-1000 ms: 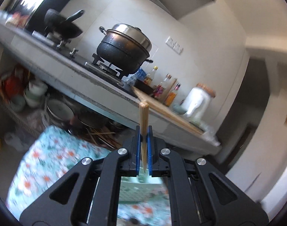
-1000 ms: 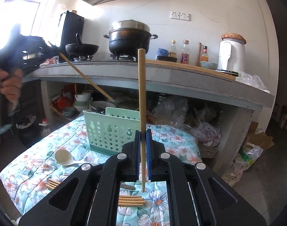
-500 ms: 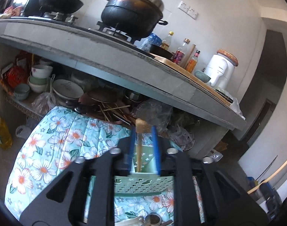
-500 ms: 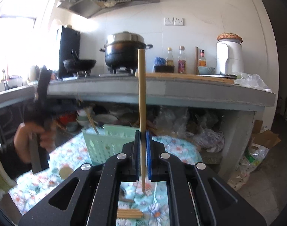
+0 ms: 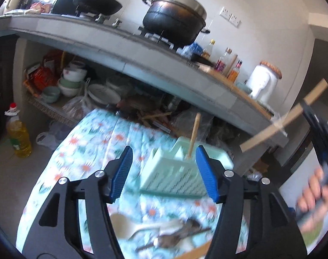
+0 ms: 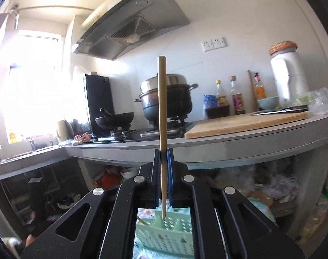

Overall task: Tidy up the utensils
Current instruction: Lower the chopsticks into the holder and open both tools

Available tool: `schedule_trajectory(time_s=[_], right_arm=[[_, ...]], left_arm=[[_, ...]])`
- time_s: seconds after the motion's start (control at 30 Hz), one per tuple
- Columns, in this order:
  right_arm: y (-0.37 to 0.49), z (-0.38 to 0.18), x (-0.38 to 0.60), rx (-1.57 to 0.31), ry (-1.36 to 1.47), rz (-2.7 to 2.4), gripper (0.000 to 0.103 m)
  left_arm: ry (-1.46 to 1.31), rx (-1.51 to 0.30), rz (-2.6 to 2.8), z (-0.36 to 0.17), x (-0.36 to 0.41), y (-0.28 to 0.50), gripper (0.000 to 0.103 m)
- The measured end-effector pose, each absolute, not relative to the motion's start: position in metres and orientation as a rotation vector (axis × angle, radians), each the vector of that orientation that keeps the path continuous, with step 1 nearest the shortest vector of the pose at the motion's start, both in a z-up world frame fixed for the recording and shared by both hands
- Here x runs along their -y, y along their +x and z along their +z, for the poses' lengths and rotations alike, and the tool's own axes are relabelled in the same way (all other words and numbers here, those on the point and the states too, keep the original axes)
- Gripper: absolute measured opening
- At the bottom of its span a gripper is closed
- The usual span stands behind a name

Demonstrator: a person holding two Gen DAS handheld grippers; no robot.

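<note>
A wooden chopstick (image 5: 193,137) stands tilted inside the pale green perforated utensil basket (image 5: 181,177), at centre of the left wrist view, its upper end leaning toward the upper right. The basket rests on a floral cloth (image 5: 92,151). The left gripper (image 5: 164,173) sits before the basket; its jaws have just been opening and now stand apart, blue pads either side of the basket, nothing pressed between them. Blurred spoons (image 5: 164,235) lie on the cloth at lower centre. The right gripper (image 6: 163,172) is closed on a second chopstick (image 6: 162,129), held upright at centre of its own view, pointed end down above the basket (image 6: 164,233). In the left view that stick (image 5: 282,125) crosses the right edge above a hand (image 5: 314,200). Behind, a counter (image 6: 207,149) carries a lidded pot (image 6: 166,99).
</note>
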State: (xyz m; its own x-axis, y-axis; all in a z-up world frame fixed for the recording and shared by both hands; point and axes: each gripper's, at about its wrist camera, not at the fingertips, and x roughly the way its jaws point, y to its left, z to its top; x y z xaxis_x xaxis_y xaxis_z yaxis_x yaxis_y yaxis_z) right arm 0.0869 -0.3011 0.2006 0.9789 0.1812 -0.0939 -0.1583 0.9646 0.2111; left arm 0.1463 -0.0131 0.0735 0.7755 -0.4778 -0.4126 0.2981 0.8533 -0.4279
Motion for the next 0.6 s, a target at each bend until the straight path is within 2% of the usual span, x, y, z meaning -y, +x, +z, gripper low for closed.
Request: schedule_trajectory(time_s=[0.27,0.5,0.53,0.6], right_arm=[[0.171,0.132,0.276,-0.287,0.201,0.141,0.006],[0.187,0.091,0.276,-0.428,0.231,0.153,0.007],[0.185,0.093,0.276,-0.433,0.222,0.148,0.009],[0.178,0.099,0.279,-0.438,0.2,0.137,0.032]], left_arm=[[-0.301,-0.646,-0.405,0.025,-0.008,0.105,0.061],[-0.275,-0.712,-0.413,-0.004,-0.013,0.084,0.061],[-0.272,-0.716,-0.415,-0.006,-0.012,0.082,0.061],[-0.271,-0.725,-0.419,-0.009,-0.011,0.081,0.061]])
